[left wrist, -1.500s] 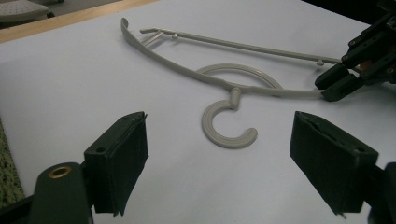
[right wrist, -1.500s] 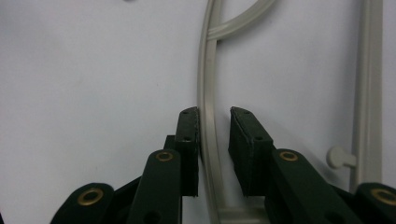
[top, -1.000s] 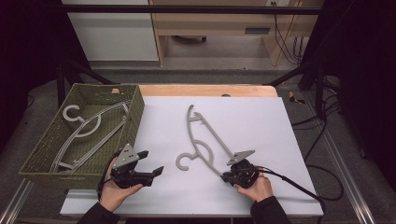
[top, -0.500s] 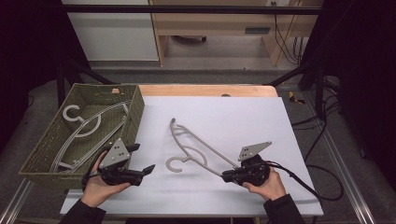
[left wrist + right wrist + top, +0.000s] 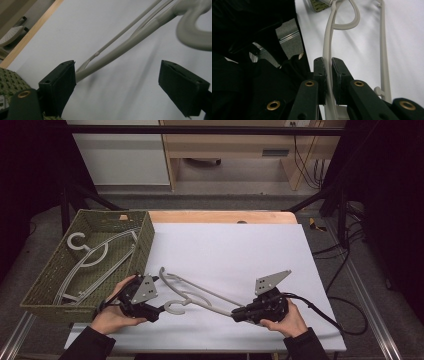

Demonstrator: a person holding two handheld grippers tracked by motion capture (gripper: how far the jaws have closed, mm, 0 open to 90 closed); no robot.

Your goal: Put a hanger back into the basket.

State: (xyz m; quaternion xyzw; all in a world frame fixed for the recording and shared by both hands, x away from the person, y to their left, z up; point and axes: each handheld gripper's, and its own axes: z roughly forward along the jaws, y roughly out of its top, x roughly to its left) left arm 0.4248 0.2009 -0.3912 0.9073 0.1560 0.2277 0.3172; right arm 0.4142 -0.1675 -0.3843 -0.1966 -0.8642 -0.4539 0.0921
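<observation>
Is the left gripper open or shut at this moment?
Open. In the left gripper view the left gripper's two black jaws stand wide apart, with the grey hanger passing between them, close beside one jaw.

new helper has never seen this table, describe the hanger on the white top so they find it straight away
Start from the white table and look at its near edge, between the person's two hands. The pale grey hanger lies there with its hook toward the left tool, and the right tool clamps one arm. The other hangers sit in the green basket.

high view looks down over the table (image 5: pixel 225 245); both gripper views sit low, sharing the hanger (image 5: pixel 200 292).
</observation>
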